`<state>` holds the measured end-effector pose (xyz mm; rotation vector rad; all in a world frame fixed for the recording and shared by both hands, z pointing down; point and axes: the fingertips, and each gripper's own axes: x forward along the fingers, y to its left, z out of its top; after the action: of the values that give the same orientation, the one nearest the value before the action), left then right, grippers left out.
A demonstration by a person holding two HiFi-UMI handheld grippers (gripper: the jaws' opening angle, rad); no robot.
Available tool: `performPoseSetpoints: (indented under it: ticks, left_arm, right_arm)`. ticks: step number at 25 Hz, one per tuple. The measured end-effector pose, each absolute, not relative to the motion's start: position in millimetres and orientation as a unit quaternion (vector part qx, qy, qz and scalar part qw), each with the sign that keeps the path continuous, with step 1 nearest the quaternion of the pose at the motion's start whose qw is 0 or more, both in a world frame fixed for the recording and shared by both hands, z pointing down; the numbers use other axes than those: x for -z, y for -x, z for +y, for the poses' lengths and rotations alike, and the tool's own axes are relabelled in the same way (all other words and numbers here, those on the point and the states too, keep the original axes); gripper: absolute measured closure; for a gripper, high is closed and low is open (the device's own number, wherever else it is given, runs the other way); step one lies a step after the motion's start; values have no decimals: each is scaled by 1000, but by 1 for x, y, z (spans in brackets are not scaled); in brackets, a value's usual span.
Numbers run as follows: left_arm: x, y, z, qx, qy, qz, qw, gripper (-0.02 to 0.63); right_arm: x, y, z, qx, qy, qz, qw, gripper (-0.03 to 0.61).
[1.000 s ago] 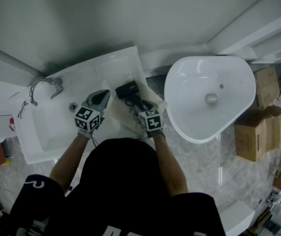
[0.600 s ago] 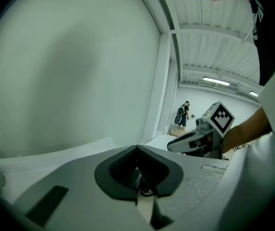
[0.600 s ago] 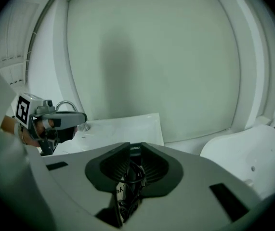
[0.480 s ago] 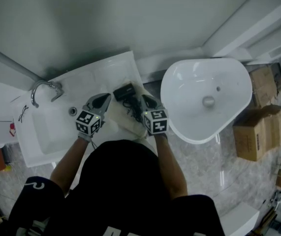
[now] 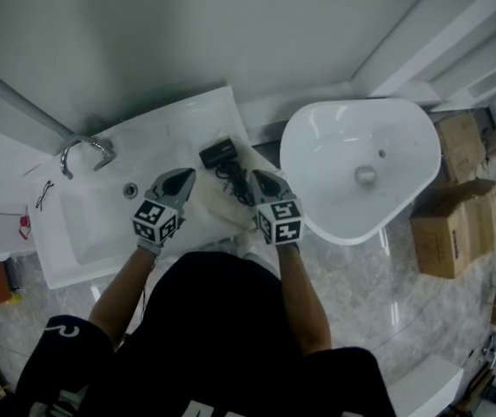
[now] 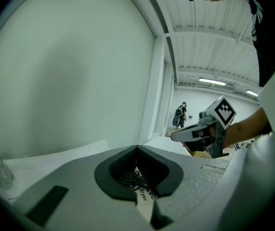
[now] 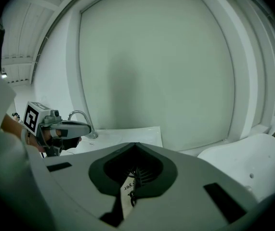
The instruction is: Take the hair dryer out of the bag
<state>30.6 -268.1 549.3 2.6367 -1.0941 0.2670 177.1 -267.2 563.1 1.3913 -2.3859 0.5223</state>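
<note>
A cream cloth bag (image 5: 215,205) lies on the counter between two basins. At its far end shows the black hair dryer (image 5: 219,153), with its dark cord (image 5: 233,181) trailing back toward me. My left gripper (image 5: 182,175) is shut on the bag's left edge; printed cloth (image 6: 144,196) sticks out between its closed jaws (image 6: 137,147). My right gripper (image 5: 257,177) has just been closing and now pinches the bag's right edge, with printed cloth (image 7: 127,189) caught in its jaws (image 7: 136,146). Each gripper shows in the other's view: right (image 6: 200,131), left (image 7: 65,126).
A rectangular white sink (image 5: 65,224) with a chrome faucet (image 5: 82,150) sits to the left. A rounded white basin (image 5: 404,198) stands to the right. Cardboard boxes (image 5: 452,215) are stacked beyond it. A white wall rises close behind. A person (image 6: 179,115) stands far off.
The right gripper's jaws have closed on the bag's edge beside the cord. Both grippers have risen a little, toward the camera, and the right one has drawn back from the dryer.
</note>
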Motion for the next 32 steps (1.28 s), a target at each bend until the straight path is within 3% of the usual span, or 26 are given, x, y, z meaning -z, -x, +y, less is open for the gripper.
performPoseSetpoints:
  ticks: [32]
  left_arm:
    - [-514,-34,-97,-86,-910,-389,118,615]
  right_arm:
    - [-536,-193,-91,-169,-491,-845,131,584]
